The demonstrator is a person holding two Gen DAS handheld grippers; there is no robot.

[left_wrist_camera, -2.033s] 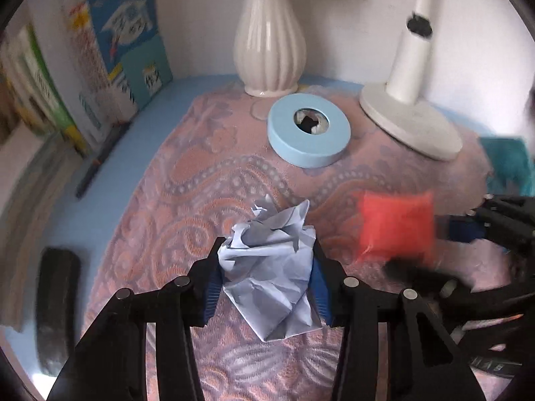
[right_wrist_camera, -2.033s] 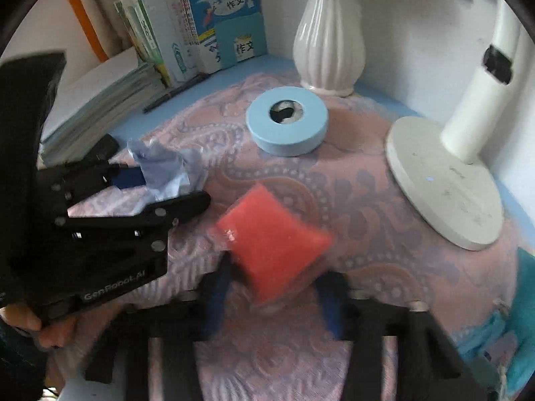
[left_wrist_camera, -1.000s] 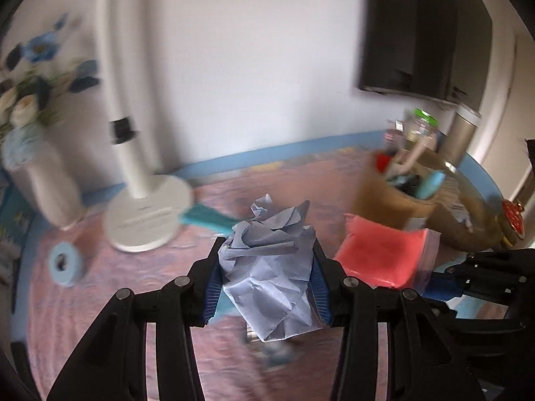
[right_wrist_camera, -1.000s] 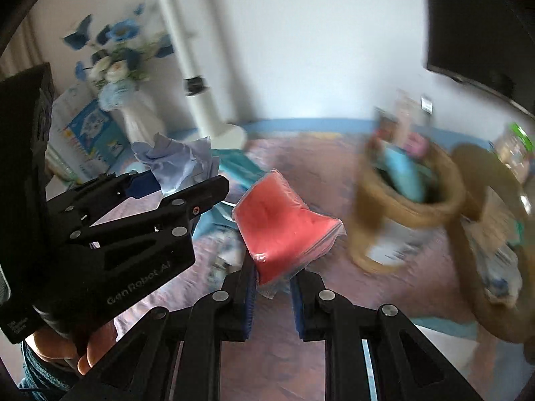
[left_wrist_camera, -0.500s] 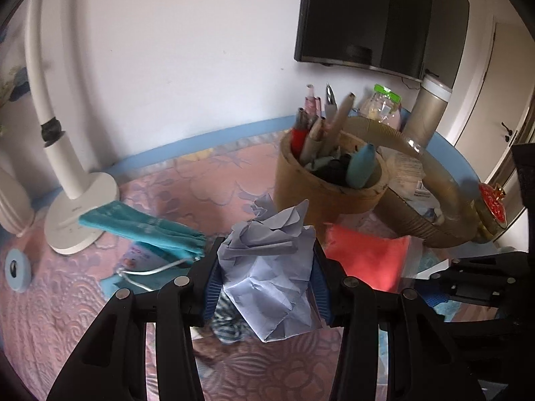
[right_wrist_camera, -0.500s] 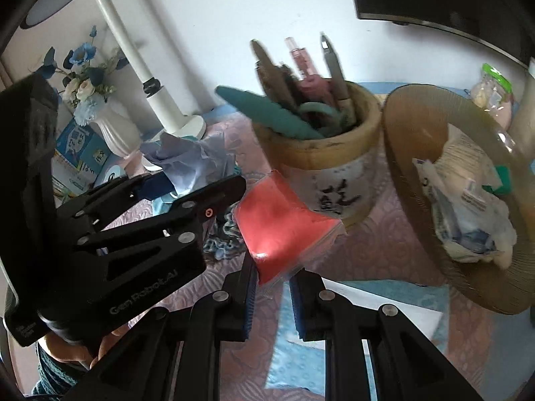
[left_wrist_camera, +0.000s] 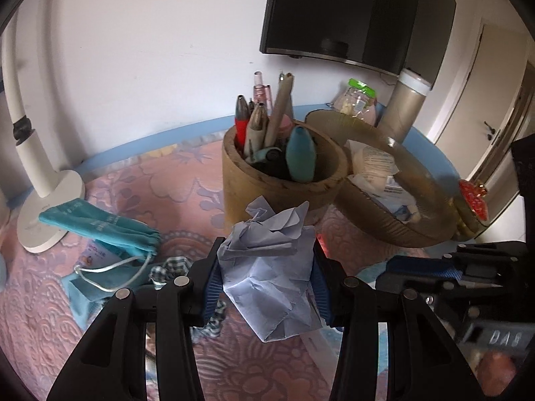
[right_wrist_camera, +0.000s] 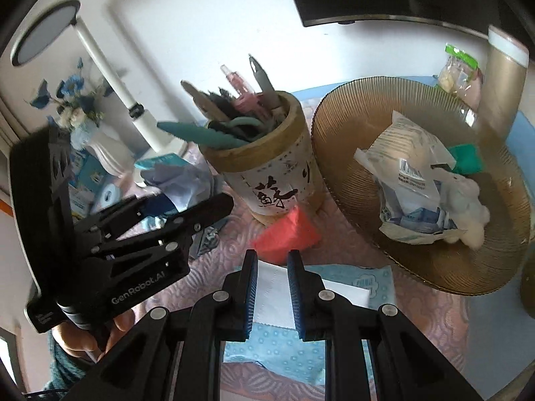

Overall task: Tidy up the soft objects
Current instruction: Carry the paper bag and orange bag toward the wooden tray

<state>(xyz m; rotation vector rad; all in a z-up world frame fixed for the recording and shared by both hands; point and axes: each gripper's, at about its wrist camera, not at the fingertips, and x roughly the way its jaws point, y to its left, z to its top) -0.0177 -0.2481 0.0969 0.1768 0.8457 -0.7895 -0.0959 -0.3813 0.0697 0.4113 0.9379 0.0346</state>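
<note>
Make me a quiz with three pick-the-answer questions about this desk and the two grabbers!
1. Where is the white fluffy cotton ball?
A. in the pen holder
B. in the ribbed brown glass bowl
C. on the lamp base

2. What colour is the crumpled paper wad in the left gripper?
A. pale blue-lilac
B. yellow
C. black

3. What is the right gripper doing?
A. hanging wide open
B. pinching the red plastic pouch
C. holding a pen

Answers: 1 B, it lies inside the bowl beside a wrapper. 2 A, the wad between the pads is pale blue-lilac. 3 B, the pouch's edge sits between the nearly closed fingers.
</note>
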